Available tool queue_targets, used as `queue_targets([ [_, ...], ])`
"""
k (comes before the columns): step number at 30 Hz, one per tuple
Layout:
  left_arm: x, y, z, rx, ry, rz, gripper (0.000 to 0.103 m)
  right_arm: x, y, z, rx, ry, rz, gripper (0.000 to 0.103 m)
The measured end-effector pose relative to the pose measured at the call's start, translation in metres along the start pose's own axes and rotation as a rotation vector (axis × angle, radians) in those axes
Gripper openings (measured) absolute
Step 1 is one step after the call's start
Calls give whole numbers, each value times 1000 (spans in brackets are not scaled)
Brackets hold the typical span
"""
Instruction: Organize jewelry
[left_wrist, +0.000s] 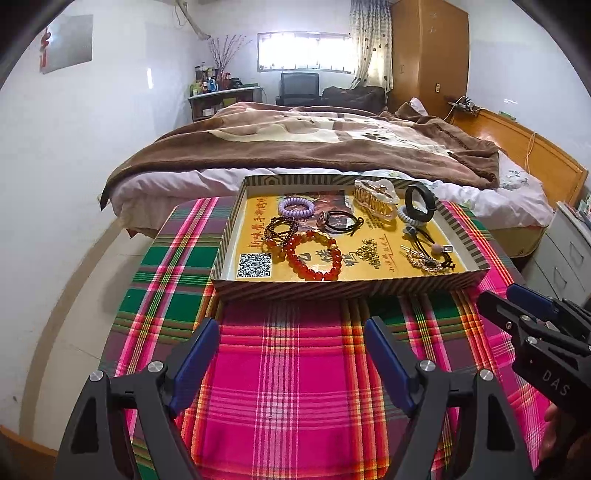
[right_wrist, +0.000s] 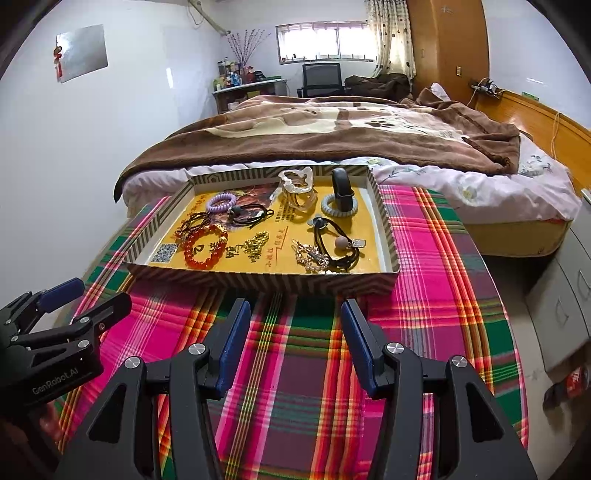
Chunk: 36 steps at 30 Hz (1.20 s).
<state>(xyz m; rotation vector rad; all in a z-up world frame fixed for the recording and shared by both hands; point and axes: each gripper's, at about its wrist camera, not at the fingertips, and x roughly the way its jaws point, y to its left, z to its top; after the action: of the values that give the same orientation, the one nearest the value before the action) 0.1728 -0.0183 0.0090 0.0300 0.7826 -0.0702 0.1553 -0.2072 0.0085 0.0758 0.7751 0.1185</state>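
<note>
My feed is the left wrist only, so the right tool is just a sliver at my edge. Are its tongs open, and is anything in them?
Observer: In the right wrist view the right tongs stand well apart, with only the plaid cloth showing between them.
Operator: Where do they point?
Observer: At the tray's near wall. They are short of it and not touching it.
Operator: What lies just beyond that wall?
Observer: The gold chain pile is roughly straight ahead. The black hair tie with the bead lies to its right.
</note>
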Motion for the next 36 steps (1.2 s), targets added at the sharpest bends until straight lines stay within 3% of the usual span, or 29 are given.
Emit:
queue_targets([
  [10,0,0,-1,-10,11,7,80,-2,2,-3,-4,0,3,52],
  [16,4,-5,-4,20,27,48,80,-2,5,-4,-8,1,-5,52],
  [36,1,-2,-5,-12,13,15,80,-3,7,-4,-15,-1,0,52],
])
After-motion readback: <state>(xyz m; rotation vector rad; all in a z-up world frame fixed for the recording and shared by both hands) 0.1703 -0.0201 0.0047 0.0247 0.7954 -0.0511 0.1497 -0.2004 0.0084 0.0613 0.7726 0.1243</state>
